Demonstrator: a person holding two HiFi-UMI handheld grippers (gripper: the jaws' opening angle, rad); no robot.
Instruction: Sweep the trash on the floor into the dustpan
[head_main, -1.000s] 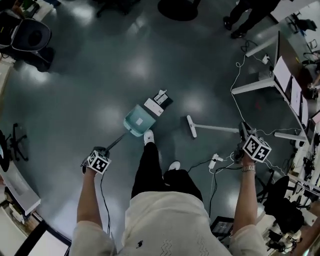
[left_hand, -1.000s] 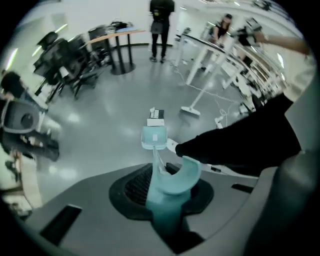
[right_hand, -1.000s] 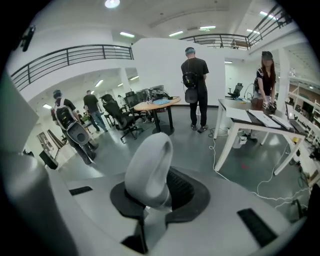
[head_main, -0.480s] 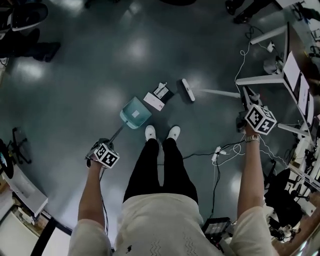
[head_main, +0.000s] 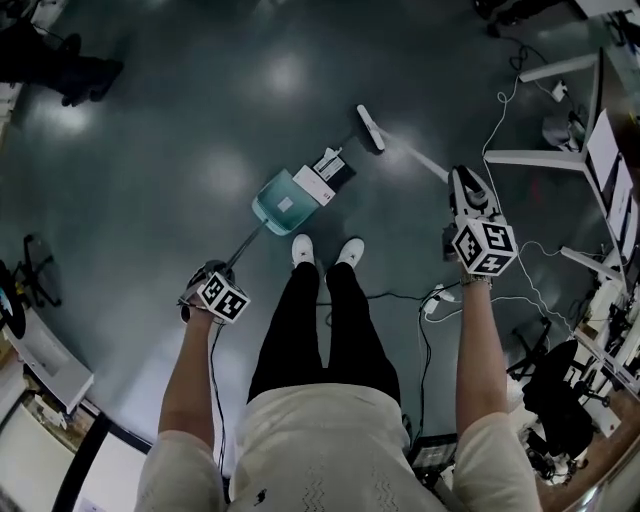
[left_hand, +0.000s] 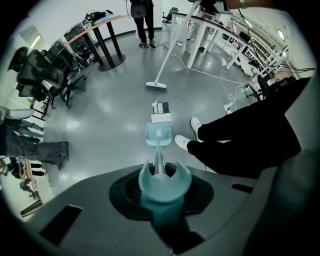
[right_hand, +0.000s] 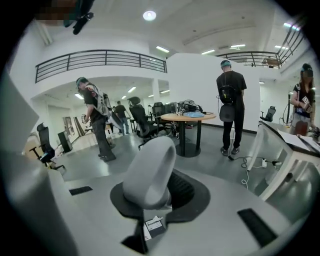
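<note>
Dustpan and broom are held over a glossy floor (head_main: 150, 170), both arms stretched forward.
The left gripper (head_main: 212, 283) is clamped on the thin handle of the teal plastic dustpan (head_main: 283, 200), which is set far ahead, just beside the flat boxy trash (head_main: 325, 178). The right gripper (head_main: 468, 195) is closed on the rounded grey loop grip of the broom (head_main: 370, 128), whose head is farther right.

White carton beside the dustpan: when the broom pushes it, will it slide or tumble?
Likely slides rather than tumbles: the white carton lies flat on glossy floor. Looks like light cardboard, so it may twist sideways.
</note>
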